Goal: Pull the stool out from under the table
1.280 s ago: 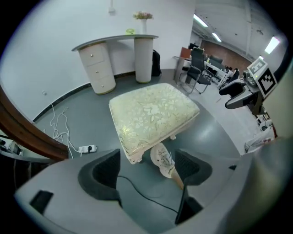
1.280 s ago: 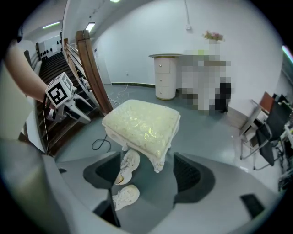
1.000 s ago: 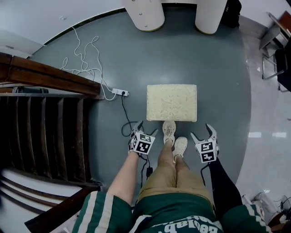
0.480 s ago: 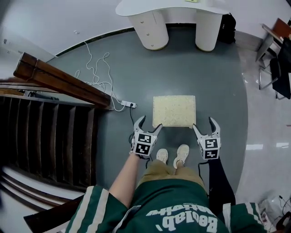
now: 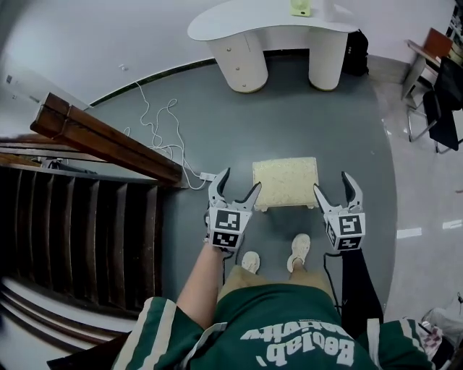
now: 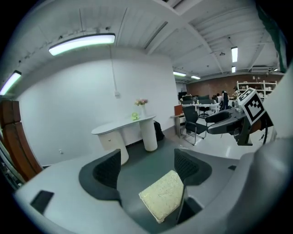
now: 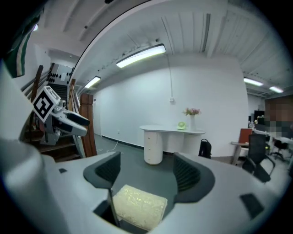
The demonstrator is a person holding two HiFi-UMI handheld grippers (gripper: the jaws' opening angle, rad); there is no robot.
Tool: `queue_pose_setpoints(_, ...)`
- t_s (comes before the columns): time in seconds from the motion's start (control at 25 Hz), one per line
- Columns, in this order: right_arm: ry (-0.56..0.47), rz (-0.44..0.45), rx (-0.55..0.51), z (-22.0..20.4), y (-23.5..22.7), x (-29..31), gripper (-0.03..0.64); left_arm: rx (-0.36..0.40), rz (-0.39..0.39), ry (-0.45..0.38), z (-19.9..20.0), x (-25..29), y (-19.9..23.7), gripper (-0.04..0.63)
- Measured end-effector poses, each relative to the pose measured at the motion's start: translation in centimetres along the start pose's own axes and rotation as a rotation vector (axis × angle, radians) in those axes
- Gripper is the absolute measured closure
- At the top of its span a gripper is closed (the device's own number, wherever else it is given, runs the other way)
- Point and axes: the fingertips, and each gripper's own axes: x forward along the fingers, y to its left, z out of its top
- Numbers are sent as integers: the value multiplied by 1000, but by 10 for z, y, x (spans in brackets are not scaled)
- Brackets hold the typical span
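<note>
While stool [image 5: 286, 182] stands on open floor [image 5: 311, 115], well clear of desk [image 5: 239, 18], your L gripper [image 5: 241, 179] & R gripper [image 5: 332, 181] hang empty, jaws wide apart. Top is soft, prob. light overall; if gripping, take stiff frame edge, not padding.

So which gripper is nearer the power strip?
Left. The left gripper hovers just beside the power strip; the right gripper is across the stool from it.
</note>
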Motion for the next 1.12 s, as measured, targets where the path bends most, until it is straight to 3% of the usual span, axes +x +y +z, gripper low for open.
queue_pose_setpoints(0.24, -75, -108, 20, 49, 52, -19, 245, 4, -88, -93, 18, -27, 31, 228)
queue_pose_setpoints(0.48, -113, -187, -42, 84, 113, -47, 239, 40, -157, -203, 34, -79, 62, 227)
queue_pose_setpoints(0.8, -179, -251, -104, 127, 158, -82, 262, 63, -190, -305, 56, -144, 84, 248)
queue_pose_setpoints(1.12, -231, -280, -165, 159, 178, -98, 438, 39, -148, -406, 84, -173, 97, 409)
